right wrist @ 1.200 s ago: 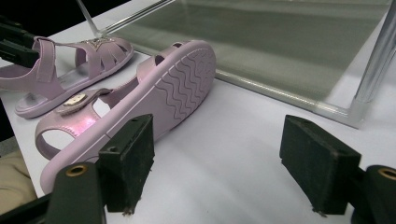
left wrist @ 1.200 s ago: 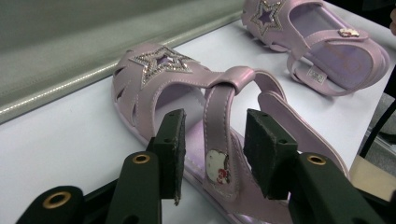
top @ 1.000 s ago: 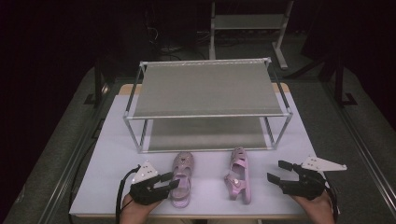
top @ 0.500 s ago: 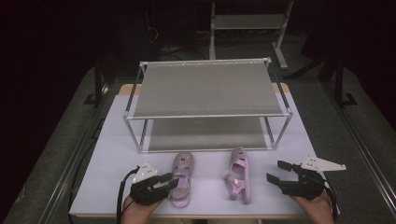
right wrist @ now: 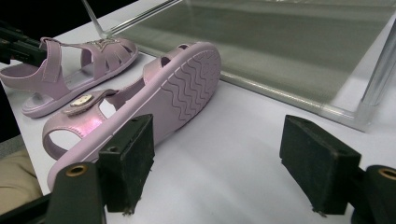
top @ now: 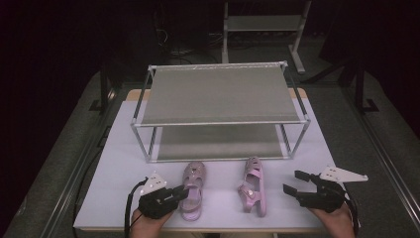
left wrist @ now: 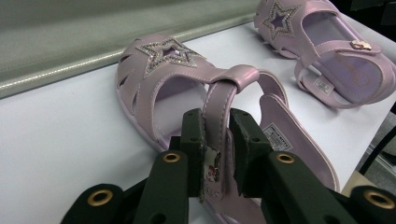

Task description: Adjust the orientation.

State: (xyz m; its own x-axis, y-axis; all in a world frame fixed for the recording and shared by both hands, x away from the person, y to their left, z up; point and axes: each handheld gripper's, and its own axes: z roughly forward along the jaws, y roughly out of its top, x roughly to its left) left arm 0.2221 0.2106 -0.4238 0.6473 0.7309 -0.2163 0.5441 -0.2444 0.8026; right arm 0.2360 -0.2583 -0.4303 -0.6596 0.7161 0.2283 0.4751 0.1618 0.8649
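Near the bottom edge of the high view, left of centre, the left gripper (top: 179, 194) has its black jaws against the ankle strap of the pink star-topped left sandal (top: 191, 191), which lies flat on the white table (top: 119, 163) with its toe toward the upper part of the frame. From the left gripper view the two pads stand on either side of that strap (left wrist: 219, 116) and press on it from both sides; the jaws have just been closing, and the strap now sits pinched between them in the lower middle of the frame, while the sandal's glittery star lies above, toward the upper left. At the lower right of the high view the right gripper (top: 293, 182) hovers with its jaws wide apart and nothing between them, just to the right of the second pink sandal (top: 252, 187). In the right gripper view this second sandal (right wrist: 154, 93) leans on its side at the left of the frame, its wavy-ribbed sole facing the camera, close to the left pad but not clamped; bare table fills the gap between the pads. Behind both sandals, across the middle of the high view, stands a two-tier metal-framed shoe rack with grey fabric shelves (top: 218, 94).
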